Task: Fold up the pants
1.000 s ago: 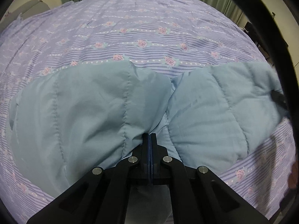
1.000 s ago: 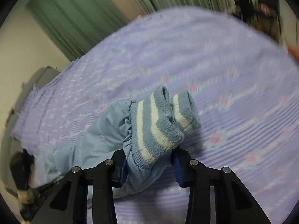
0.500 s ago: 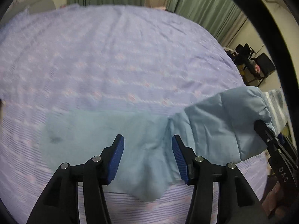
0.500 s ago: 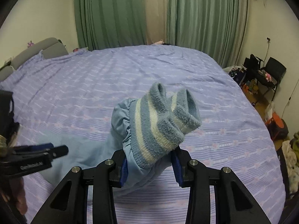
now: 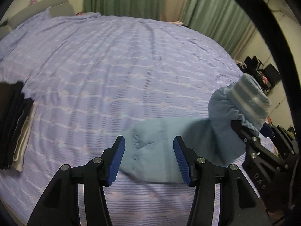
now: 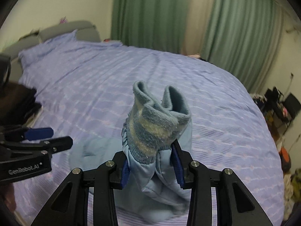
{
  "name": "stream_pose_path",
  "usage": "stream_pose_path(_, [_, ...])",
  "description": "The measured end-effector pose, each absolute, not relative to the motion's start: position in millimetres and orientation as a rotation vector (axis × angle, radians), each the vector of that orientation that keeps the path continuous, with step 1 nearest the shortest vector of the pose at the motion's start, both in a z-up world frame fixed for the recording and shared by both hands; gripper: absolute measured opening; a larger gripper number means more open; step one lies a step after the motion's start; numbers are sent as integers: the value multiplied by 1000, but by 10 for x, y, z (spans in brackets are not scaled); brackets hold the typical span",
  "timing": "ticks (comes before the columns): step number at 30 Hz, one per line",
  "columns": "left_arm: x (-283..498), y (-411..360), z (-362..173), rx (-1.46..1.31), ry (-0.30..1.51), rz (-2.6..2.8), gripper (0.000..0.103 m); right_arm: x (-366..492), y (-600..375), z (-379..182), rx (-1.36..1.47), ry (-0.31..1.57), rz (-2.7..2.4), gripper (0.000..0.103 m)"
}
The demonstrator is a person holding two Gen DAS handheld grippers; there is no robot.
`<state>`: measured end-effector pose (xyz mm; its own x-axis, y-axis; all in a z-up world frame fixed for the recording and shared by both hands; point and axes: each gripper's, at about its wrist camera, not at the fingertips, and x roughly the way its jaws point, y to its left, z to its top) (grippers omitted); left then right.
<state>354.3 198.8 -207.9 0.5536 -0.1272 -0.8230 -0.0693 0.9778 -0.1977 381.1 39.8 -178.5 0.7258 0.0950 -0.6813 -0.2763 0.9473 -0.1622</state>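
Observation:
The light blue padded pants [image 5: 160, 146] lie on the purple bed, one part flat and one end lifted at the right. My left gripper [image 5: 148, 160] is open and empty, just above the flat part. It shows at the left of the right wrist view [image 6: 49, 137]. My right gripper [image 6: 151, 167] is shut on the pants' leg ends, with the striped knit cuffs [image 6: 156, 128] standing up between its fingers. In the left wrist view the cuffs [image 5: 248, 101] and right gripper [image 5: 252, 131] are at the right.
The bed sheet [image 5: 116, 71] is purple with rows of pink flowers. A stack of dark and cream folded clothes [image 5: 13, 126] lies at the bed's left edge. Green curtains [image 6: 235, 28] hang behind. Dark furniture and clutter [image 6: 278, 107] stand right of the bed.
My left gripper let go of the pants, opened and drew back above them. My right gripper kept its hold on the cuffs and lifted them higher.

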Motion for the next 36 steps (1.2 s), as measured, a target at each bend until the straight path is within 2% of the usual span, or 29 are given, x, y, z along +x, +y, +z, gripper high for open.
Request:
stream_pose_path(4, [3412,2387,-2349,-254,1012,-15,51,3770,773,-2074,-329,750,226,39])
stream_pose_path(11, [3353,2622,-2676,-281,1038,-23,51,3784,1158,-2507,-402,804,245,41])
stream_pose_path(14, [3354,2687,-2741,-275,1045,-18,51,3775,1242,-2633,-401,814,280,47])
stream_pose_path(19, [3316,2773,-2813,-286,1052,-11,51,3771,1323,-2772,-329,858,418,64])
stream_pose_path(27, [3283,2744,-2756,-332,1043,-20,52,3790,1284,-2840,-186,941,621,65])
stream_pose_path(32, [3332,2558,-2700,-359,1039,-71,57,3787,1229,-2882,-170,965,702,65])
stream_pose_path(36, [3407,2430,-2672,-398,1040,-104,57,3772,1163,-2877,-181,965,735,65])
